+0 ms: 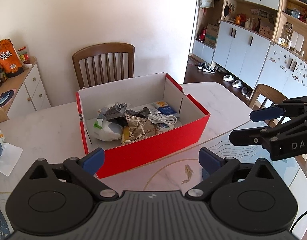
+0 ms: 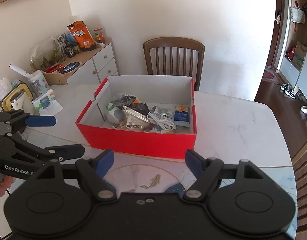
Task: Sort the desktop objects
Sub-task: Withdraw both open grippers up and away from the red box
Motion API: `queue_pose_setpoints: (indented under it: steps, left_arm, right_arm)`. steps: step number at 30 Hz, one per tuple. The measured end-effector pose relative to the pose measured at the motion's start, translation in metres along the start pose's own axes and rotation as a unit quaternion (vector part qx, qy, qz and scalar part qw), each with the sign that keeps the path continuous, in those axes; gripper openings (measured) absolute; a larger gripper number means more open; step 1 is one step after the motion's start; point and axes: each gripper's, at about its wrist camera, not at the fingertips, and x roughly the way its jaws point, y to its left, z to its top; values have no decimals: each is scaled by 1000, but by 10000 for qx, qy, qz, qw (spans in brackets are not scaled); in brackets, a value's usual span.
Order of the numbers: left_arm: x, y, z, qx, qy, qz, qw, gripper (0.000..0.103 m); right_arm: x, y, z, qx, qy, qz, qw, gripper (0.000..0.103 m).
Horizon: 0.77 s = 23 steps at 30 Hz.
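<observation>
A red cardboard box (image 1: 153,150) with a white inside is seen standing open on the pale marbled surface (image 1: 53,124), just ahead of both pairs of fingers. Inside it a heap of small things is gathered: a coiled white cable (image 1: 163,119) lies on top toward the right, a blue-and-white packet (image 1: 166,108) is set against the far right corner, crumpled silver and dark wrappers (image 1: 133,128) are piled in the middle, and a white pouch with green print (image 1: 105,129) is pressed against the left wall.

The left gripper (image 1: 151,160) is held low in front of the near wall of the box, its blue-padded fingers (image 1: 93,160) spread very wide, with nothing between them. The right gripper (image 2: 149,162) is held likewise before the same wall, its fingers (image 2: 104,163) parted broadly and empty. In the left wrist view the right gripper is seen off to the right of the left fingers, apart from the box; in the right wrist view the left gripper is seen to the left, also clear of it.

Beyond the box a brown wooden chair (image 1: 103,64) is drawn up at the far edge of the surface. Left of the left fingers a tissue pack (image 2: 46,103) is seen lying on the surface, and further left a white sideboard (image 2: 99,64) bearing an orange snack bag (image 2: 81,36) and jars is seen against the wall.
</observation>
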Motion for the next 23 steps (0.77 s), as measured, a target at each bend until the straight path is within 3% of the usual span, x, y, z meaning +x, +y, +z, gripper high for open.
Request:
queue_pose_setpoints:
  steps: [23]
  left_arm:
    - [0,-6,-6,142,-12,-105,9998,101]
  right_arm:
    - [0,1,-6,65,81,-19,9999,78]
